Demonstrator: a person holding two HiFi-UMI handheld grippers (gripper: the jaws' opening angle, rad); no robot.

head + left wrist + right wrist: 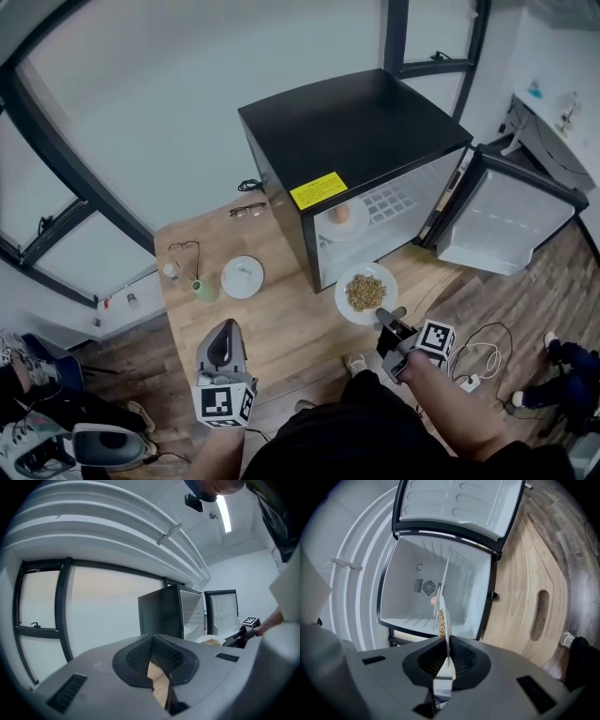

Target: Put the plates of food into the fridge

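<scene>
A white plate of grain-like food hangs in the air just in front of the open black mini fridge, and my right gripper is shut on its near rim. In the right gripper view this plate shows edge-on, pointing at the white fridge interior. Another plate with a round orange food item sits on the fridge's shelf. My left gripper hovers over the wooden table, shut and empty; its pads meet with nothing between them.
The fridge door stands swung open to the right. On the table lie a small white plate, a green bottle and two pairs of glasses. A white cable and plug lie on the wood floor.
</scene>
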